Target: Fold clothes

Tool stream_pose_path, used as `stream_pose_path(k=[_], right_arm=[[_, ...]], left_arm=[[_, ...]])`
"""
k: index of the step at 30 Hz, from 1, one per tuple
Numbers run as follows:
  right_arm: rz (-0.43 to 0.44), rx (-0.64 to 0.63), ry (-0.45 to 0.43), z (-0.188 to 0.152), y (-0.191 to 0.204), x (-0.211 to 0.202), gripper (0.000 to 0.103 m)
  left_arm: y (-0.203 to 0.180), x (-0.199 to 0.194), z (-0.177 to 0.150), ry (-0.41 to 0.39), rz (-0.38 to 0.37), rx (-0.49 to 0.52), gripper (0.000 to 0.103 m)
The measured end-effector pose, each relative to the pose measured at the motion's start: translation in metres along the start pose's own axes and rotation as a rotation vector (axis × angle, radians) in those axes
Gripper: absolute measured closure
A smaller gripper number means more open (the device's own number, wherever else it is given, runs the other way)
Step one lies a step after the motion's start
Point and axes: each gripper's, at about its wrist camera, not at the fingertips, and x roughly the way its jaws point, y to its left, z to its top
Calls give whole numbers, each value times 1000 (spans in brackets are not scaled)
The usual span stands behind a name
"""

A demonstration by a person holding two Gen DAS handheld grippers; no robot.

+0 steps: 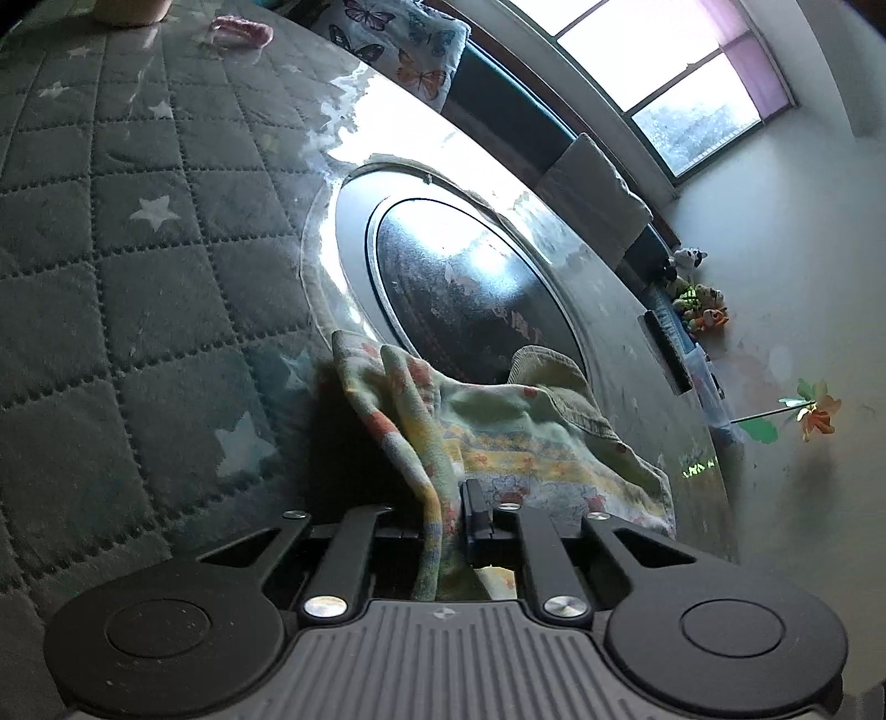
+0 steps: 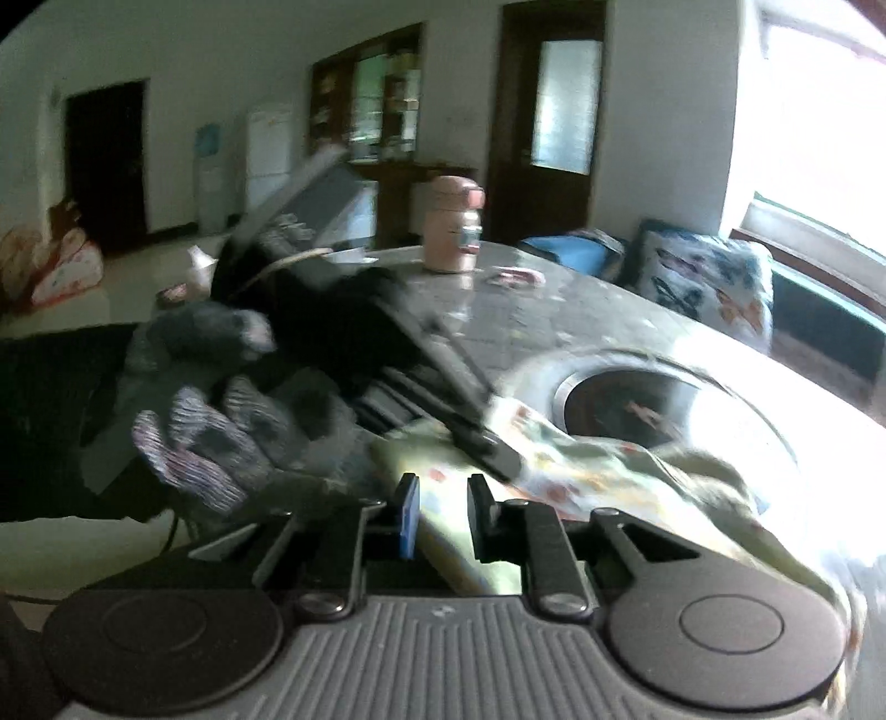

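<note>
A pale green and yellow garment (image 1: 498, 432) with orange flower print lies bunched on the round table, partly over the dark glass turntable (image 1: 470, 288). My left gripper (image 1: 446, 498) is shut on a fold of it, and the cloth hides its left finger. In the right wrist view the same garment (image 2: 581, 465) spreads rightward. My right gripper (image 2: 441, 498) has cloth filling the narrow gap between its pads. The left gripper (image 2: 493, 448), held by a gloved hand (image 2: 221, 432), pinches the cloth just ahead of it. This view is blurred.
The table (image 1: 111, 277) has a grey quilted star cover under glass. A pink jar (image 2: 451, 224) and a small pink item (image 1: 243, 30) sit at its far side. A butterfly cushion (image 1: 404, 44) lies on the bench by the window.
</note>
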Motion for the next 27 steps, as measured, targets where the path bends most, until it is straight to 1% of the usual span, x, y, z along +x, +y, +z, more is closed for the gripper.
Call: stream_pose_path(k=[2, 4, 8, 13, 15, 16, 17, 19, 21, 22, 25, 27], right_arm=[[-51, 48, -4, -6, -16, -8, 76], [-145, 101, -7, -15, -35, -16, 76], [-286, 231, 11, -31, -85, -21, 76], [-385, 340, 77, -54, -132, -14, 77], [-429, 367, 82, -65, -142, -17, 77], [-452, 374, 79, -70, -145, -19, 74], [-474, 383, 74, -73, -149, -22, 68], [-505, 412, 58, -74, -155, -24, 58], [-521, 446, 53, -75, -163, -24, 55], [-526, 464, 54, -76, -167, -23, 51], [-503, 528, 59, -80, -180, -19, 51], [-478, 560, 54, -81, -184, -18, 54]], left_arm=[[0, 0, -1, -4, 3, 1, 90], [0, 0, -2, -7, 7, 2, 90], [-2, 0, -3, -10, 16, 7, 90], [-5, 1, -3, -11, 32, 20, 90], [-6, 1, -4, -13, 38, 29, 89], [-6, 1, -4, -13, 41, 33, 89], [-7, 1, -4, -14, 44, 37, 89], [-8, 2, -4, -13, 50, 45, 89], [-10, 2, -4, -14, 59, 57, 89], [-11, 2, -5, -15, 63, 63, 89], [-14, 2, -5, -18, 75, 80, 89], [-17, 2, -5, -21, 82, 88, 90]])
